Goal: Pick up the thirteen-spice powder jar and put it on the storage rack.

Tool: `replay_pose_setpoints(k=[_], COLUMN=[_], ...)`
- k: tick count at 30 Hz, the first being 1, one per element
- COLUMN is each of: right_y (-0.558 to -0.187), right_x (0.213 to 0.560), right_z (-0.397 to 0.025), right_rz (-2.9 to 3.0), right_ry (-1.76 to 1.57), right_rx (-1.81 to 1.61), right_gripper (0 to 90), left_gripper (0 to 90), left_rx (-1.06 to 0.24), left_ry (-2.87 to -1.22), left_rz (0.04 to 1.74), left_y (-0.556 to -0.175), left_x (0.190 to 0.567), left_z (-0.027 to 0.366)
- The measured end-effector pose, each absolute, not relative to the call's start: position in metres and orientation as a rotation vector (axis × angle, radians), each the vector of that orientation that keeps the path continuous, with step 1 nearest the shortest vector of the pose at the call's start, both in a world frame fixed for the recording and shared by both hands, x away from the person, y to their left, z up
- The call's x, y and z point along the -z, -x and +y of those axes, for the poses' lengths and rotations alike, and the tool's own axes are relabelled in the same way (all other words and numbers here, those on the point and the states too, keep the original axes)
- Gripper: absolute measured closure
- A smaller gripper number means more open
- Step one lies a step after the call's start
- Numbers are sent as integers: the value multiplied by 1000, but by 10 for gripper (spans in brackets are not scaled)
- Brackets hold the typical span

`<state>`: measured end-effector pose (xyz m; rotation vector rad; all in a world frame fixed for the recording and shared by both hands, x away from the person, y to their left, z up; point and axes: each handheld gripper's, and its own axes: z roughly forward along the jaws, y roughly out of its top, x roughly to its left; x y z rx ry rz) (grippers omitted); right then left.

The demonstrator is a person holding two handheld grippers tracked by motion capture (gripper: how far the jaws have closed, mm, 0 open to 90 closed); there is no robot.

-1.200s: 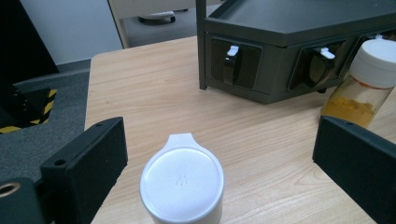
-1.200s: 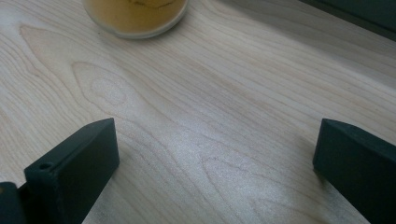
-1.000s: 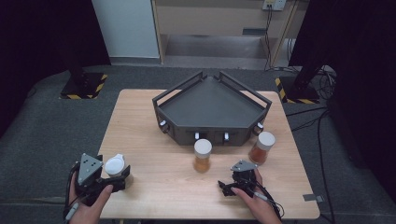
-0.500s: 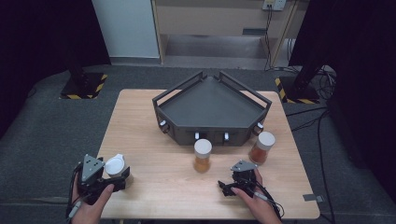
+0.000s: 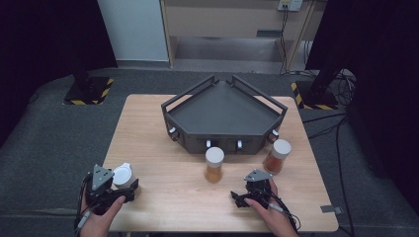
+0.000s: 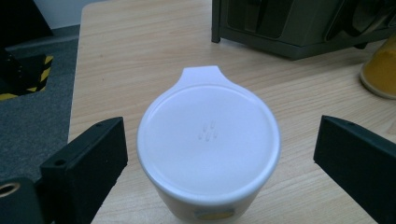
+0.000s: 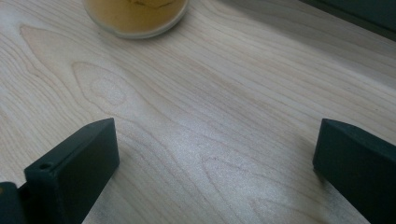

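Observation:
A jar with a white flip lid (image 5: 123, 175) stands at the table's front left, over pale orange contents. My left gripper (image 5: 121, 188) is open and straddles it. In the left gripper view the lid (image 6: 208, 144) sits between the two black jaws, with a gap on each side. A second jar of orange powder (image 5: 214, 164) stands mid-table and a third (image 5: 277, 156) to its right, both white-capped. My right gripper (image 5: 244, 192) rests open near the front edge. In the right gripper view its jaws (image 7: 215, 158) frame bare wood, with a jar's base (image 7: 135, 14) just ahead.
A dark three-cornered tray (image 5: 225, 116) with raised rails sits at the back of the wooden table (image 5: 163, 148); its front wall (image 6: 289, 28) appears in the left gripper view, with an orange jar (image 6: 380, 70) at right. Grey floor surrounds the table.
My left gripper has edged slightly closer around the white-lidded jar. The right gripper and the other jars have stayed put.

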<state>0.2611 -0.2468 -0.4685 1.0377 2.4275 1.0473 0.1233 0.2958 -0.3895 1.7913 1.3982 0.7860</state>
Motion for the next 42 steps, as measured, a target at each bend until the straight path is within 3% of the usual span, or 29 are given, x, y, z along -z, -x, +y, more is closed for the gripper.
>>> replay_pose_setpoints(k=[31,42], right_y=[-261,-261], right_x=[469,469], right_z=[-247,-247], right_rz=[2428,2428], right_ry=[-1037,-1037], right_rx=[-1047,-1047], right_gripper=[4,4], left_gripper=[28,110], left_rx=[-766,-746], left_ry=[-1838,-1828], left_rz=[1427,1413], left_y=[-135,-137], left_x=[412,422], left_z=[297,297])
